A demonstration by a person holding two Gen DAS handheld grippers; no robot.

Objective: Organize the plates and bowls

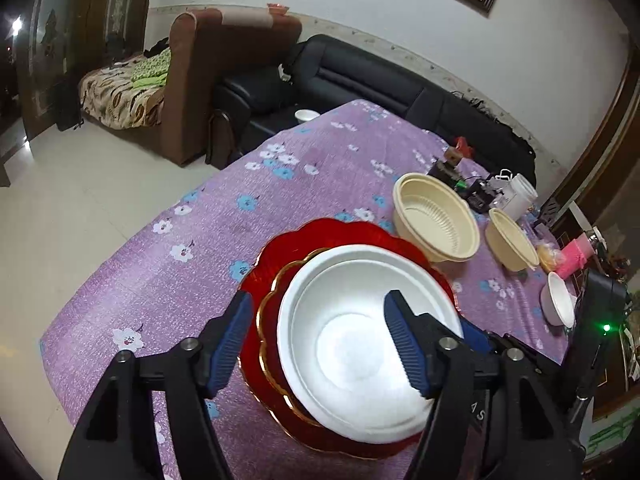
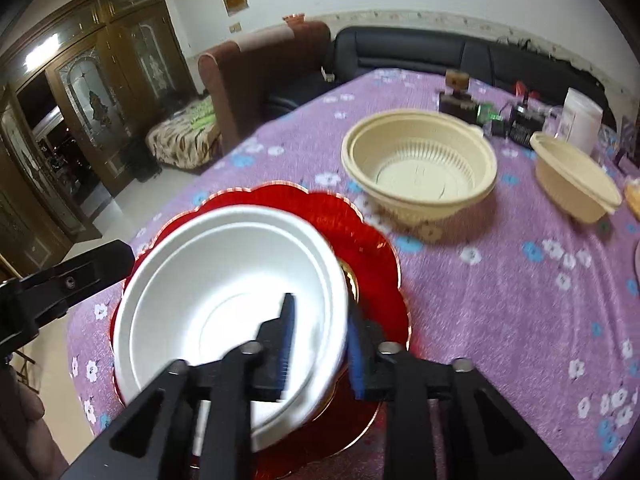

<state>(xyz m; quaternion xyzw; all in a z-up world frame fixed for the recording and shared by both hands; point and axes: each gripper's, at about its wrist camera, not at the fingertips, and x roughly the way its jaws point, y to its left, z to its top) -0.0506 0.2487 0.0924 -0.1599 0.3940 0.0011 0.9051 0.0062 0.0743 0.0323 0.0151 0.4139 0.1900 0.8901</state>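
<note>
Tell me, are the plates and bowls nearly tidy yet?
Partly. The red plates are stacked, and the right gripper is pinching the white bowl by its rim over them. The left gripper is open, holding nothing. Two cream bowls and a small white bowl are loose on the purple cloth.

- The room is lit evenly from overhead
- Glare is thrown off the white bowl (image 1: 362, 344)
- Edges are bent and vignetted by the fisheye
- The right wrist view is smeared by motion blur
</note>
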